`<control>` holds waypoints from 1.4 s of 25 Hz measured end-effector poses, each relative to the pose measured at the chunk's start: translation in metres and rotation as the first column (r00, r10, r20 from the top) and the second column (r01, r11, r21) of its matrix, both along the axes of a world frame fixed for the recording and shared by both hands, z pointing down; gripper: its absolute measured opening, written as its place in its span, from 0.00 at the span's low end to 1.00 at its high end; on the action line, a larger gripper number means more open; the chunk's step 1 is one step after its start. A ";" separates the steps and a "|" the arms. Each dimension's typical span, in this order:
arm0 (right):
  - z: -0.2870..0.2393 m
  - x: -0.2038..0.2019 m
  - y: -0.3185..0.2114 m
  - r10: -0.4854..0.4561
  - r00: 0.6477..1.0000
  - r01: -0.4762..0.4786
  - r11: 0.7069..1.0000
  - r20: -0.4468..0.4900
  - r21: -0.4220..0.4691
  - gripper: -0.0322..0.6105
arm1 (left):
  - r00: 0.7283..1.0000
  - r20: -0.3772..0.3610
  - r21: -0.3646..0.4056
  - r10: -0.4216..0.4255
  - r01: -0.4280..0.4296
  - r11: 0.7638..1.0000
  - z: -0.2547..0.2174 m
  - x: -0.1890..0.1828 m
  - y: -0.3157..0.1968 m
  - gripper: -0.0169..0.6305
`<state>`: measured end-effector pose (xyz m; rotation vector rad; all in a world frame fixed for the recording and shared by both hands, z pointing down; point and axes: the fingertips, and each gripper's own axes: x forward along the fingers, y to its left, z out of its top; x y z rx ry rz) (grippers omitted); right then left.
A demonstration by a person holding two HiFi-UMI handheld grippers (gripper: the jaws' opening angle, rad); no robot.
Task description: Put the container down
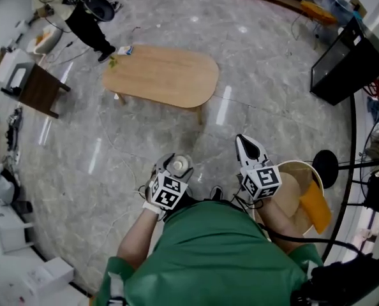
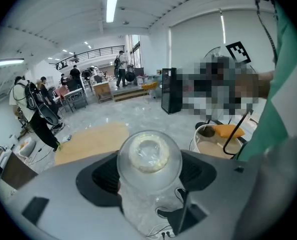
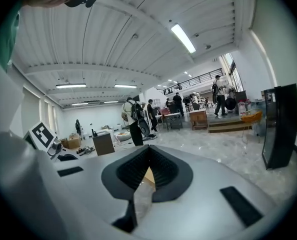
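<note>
A clear round container (image 1: 178,166) with a pale lid sits between the jaws of my left gripper (image 1: 175,171), held up in front of my body. In the left gripper view the container (image 2: 149,156) fills the gap and both dark pads (image 2: 104,176) press on its sides. My right gripper (image 1: 247,148) is raised beside it at the right. Its jaws meet at the tip with nothing between them, as the right gripper view (image 3: 149,155) shows. A low oval wooden table (image 1: 164,75) stands on the marble floor well ahead of both grippers.
A round pale basket (image 1: 302,171) with an orange item (image 1: 314,207) stands close at my right. A black cabinet (image 1: 346,62) is at the far right and a small dark side table (image 1: 41,89) at the left. A person in black (image 1: 87,18) stands beyond the wooden table.
</note>
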<state>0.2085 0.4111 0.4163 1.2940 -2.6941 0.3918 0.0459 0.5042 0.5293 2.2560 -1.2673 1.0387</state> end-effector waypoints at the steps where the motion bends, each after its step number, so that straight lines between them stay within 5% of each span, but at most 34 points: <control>1: 0.001 0.004 -0.003 -0.008 1.000 0.008 1.000 0.000 0.002 0.08 | 1.000 0.003 0.005 -0.011 0.011 1.000 -0.001 0.004 -0.002 0.55; 12: 0.014 0.006 -0.057 -0.040 0.999 0.040 0.998 -0.001 -0.043 0.08 | 0.998 0.009 -0.028 -0.062 0.063 0.998 0.012 -0.001 -0.049 0.55; 35: 0.023 -0.096 -0.241 0.115 0.986 -0.124 0.990 -0.124 -0.066 0.08 | 0.995 -0.007 -0.046 0.102 -0.102 0.994 0.055 -0.111 -0.272 0.55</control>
